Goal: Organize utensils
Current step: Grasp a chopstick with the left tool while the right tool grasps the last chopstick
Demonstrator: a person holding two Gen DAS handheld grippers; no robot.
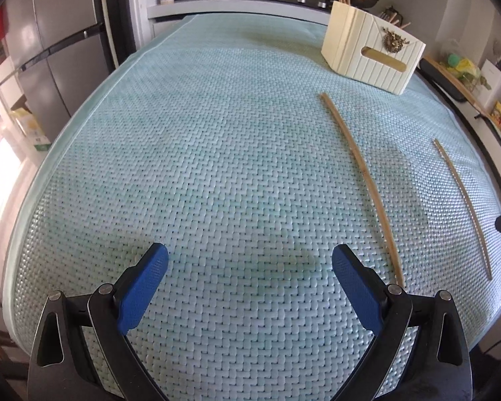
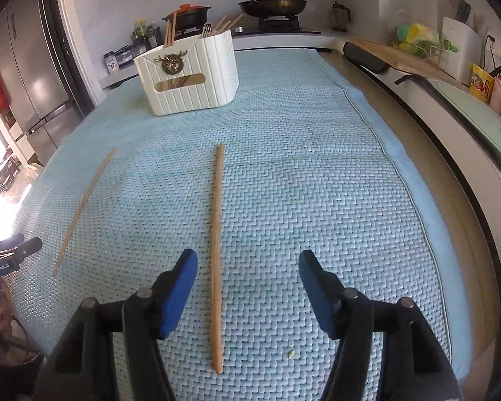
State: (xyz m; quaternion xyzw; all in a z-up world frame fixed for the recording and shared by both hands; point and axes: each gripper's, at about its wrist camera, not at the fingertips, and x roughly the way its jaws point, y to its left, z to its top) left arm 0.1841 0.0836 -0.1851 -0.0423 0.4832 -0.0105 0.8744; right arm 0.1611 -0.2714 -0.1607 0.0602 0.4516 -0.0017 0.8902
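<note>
Two wooden chopsticks lie apart on the light blue woven mat. In the right wrist view the nearer chopstick [image 2: 216, 254] runs lengthwise between my open right gripper's [image 2: 248, 264] fingers, closer to the left pad; the other chopstick [image 2: 83, 205] lies to the left. In the left wrist view the same two chopsticks [image 1: 364, 180] [image 1: 464, 207] lie right of my open, empty left gripper [image 1: 250, 260]. A cream ribbed utensil holder [image 2: 187, 73] with chopsticks and forks standing in it sits at the far end of the mat; it also shows in the left wrist view [image 1: 372, 53].
The mat [image 1: 200, 150] covers a counter. A stove with pans [image 2: 272, 5] is behind, a fridge [image 2: 26, 77] to the left. A cutting board [image 2: 394, 55], bags and packets line the right counter. The left gripper's body [image 2: 6, 254] shows at the right view's left edge.
</note>
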